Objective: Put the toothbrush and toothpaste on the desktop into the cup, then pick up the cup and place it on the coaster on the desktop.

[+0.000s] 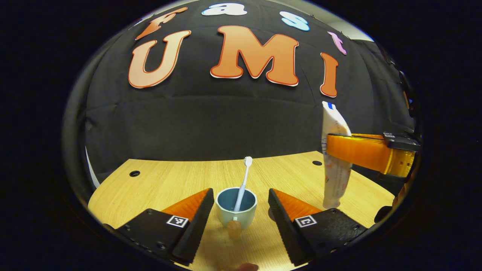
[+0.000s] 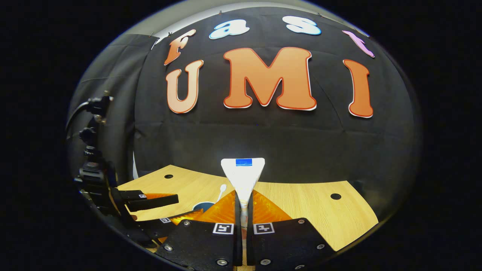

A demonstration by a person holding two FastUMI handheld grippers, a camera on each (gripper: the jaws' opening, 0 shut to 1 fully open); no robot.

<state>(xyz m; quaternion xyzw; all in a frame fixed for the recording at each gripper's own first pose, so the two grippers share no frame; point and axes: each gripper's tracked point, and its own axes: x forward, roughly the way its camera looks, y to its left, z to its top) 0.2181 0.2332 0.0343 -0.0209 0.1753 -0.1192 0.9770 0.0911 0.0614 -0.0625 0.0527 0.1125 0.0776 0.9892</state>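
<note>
- The cup (image 1: pixel 236 210) stands on the desktop (image 1: pixel 169 180) between your left gripper's fingers, at 6 o'clock in the left gripper view. The toothbrush (image 1: pixel 243 184) is already in it, head up and leaning a little toward 1 o'clock. That half of the loading looks done.
- The toothpaste (image 1: pixel 334 158) is not yet in. It hangs roughly upright at 3 o'clock in the left gripper view, off the wood, cap end down, well to the side of the cup.
- Your right gripper (image 2: pixel 244 210) has its jaws pressed together on the tube, whose flat crimped end sticks up past them.
- Your left gripper (image 1: pixel 239 210) has its jaws spread wide on either side of the cup, touching neither wall as far as I can tell.
- Left to do, by my reading: carry the tube over the cup and drop it in, then lift the cup to the coaster. I cannot pick out a coaster.
- The left gripper view gives you the tube's whole length and its gap from the cup. The right gripper view gives you the pinch up close, with the cup half hidden at 8 o'clock beside your other gripper.
</note>
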